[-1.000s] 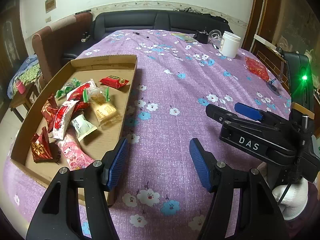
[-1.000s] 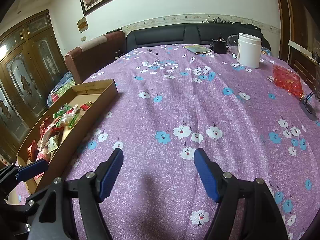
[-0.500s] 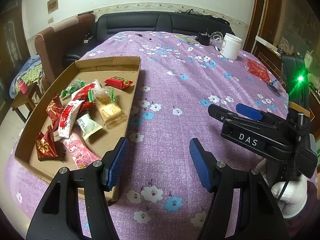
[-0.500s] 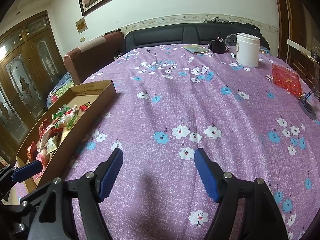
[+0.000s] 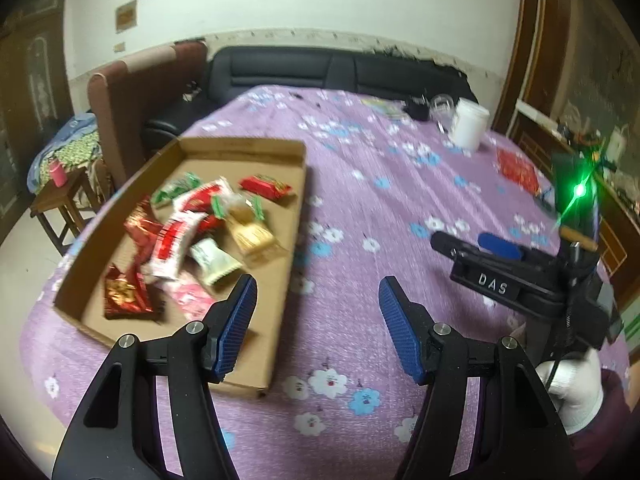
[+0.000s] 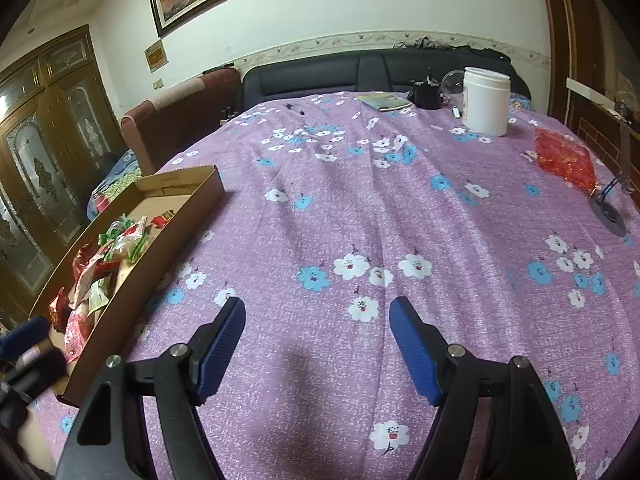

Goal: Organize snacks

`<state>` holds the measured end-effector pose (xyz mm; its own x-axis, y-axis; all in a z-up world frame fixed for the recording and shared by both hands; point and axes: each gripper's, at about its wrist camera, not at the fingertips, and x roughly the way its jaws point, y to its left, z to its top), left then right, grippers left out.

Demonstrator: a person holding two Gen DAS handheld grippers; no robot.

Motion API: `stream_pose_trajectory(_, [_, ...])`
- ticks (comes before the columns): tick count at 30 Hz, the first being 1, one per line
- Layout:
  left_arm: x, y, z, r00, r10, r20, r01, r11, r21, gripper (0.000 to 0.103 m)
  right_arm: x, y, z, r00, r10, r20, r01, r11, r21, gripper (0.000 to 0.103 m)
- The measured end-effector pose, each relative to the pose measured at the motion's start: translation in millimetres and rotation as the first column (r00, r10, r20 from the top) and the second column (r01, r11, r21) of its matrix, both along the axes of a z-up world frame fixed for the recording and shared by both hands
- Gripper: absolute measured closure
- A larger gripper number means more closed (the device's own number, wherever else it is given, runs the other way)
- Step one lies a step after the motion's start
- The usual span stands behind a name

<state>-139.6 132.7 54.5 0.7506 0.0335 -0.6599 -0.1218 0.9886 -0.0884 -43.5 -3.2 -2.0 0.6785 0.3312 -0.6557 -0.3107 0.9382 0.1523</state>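
Note:
A shallow cardboard tray (image 5: 298, 184) lies on the left of the purple flowered table and holds several wrapped snacks (image 5: 188, 232). The tray also shows in the right wrist view (image 6: 188, 208) with the snacks (image 6: 104, 264) inside. My left gripper (image 5: 316, 320) is open and empty, above the table by the tray's near right corner. My right gripper (image 6: 316, 344) is open and empty over bare cloth; it shows in the left wrist view (image 5: 500, 264) at the right. A red snack bag (image 6: 564, 156) lies far right on the table.
A white jar (image 6: 486, 100), a dark cup (image 6: 426, 96) and a booklet (image 6: 382, 102) stand at the table's far side. A small stand (image 6: 612, 204) sits by the right edge. A black sofa (image 5: 340, 72) and a brown armchair (image 5: 140, 92) are behind.
My left gripper has pulled back and up, so the tray sits more central and the whole tray is in view. The right gripper has barely moved.

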Motion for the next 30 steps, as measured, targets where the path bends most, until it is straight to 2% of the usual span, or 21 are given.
stream_pose_trajectory(7, [-33,21,21,0.991,0.067,0.113,-0.069,0.998,0.012,0.039,-12,9,7,0.996,-0.023,0.082,0.03,0.997,-0.074,0.026])
stream_pose_trajectory(9, [-45,25,28,0.983,0.095,0.16,-0.102,0.994,0.038,0.039,-20,16,13,0.991,-0.026,0.133,0.043,0.991,-0.125,0.026])
stream_pose_trajectory(11, [-61,27,39,0.963,0.142,0.227,-0.164,0.983,0.08,0.039,-36,20,25,0.983,-0.009,0.183,0.033,0.991,-0.128,0.026])
stream_pose_trajectory(13, [-78,27,51,0.933,0.185,0.309,-0.231,0.966,0.118,0.027,-53,22,38,0.979,0.012,0.205,0.006,0.996,-0.085,0.025])
stream_pose_trajectory(14, [-84,26,56,0.92,0.194,0.339,-0.248,0.961,0.123,0.014,-61,25,44,0.977,0.026,0.211,-0.011,0.998,-0.069,0.022])
stream_pose_trajectory(15, [-92,26,61,0.905,0.192,0.379,-0.254,0.96,0.121,0.006,-67,28,50,0.975,0.041,0.22,-0.029,0.998,-0.061,0.021])
stream_pose_trajectory(17, [-101,26,66,0.886,0.157,0.436,-0.224,0.969,0.108,0.004,-78,38,59,0.965,0.073,0.25,-0.057,0.996,-0.07,0.021])
stream_pose_trajectory(19, [-100,26,66,0.89,0.144,0.432,-0.212,0.971,0.113,0.004,-89,49,64,0.956,0.11,0.273,-0.086,0.992,-0.096,0.02])
stream_pose_trajectory(22, [-89,29,59,0.919,0.152,0.363,-0.205,0.972,0.112,0.004,-99,62,64,0.951,0.152,0.27,-0.128,0.986,-0.106,0.02])
stream_pose_trajectory(26, [-74,37,45,0.958,0.134,0.252,-0.145,0.989,0.025,0.004,-106,73,59,0.949,0.188,0.253,-0.165,0.98,-0.108,0.02])
stream_pose_trajectory(30, [-63,37,35,0.966,0.146,0.212,-0.155,0.988,0.023,0.004,-105,77,52,0.949,0.203,0.243,-0.177,0.976,-0.124,0.02])
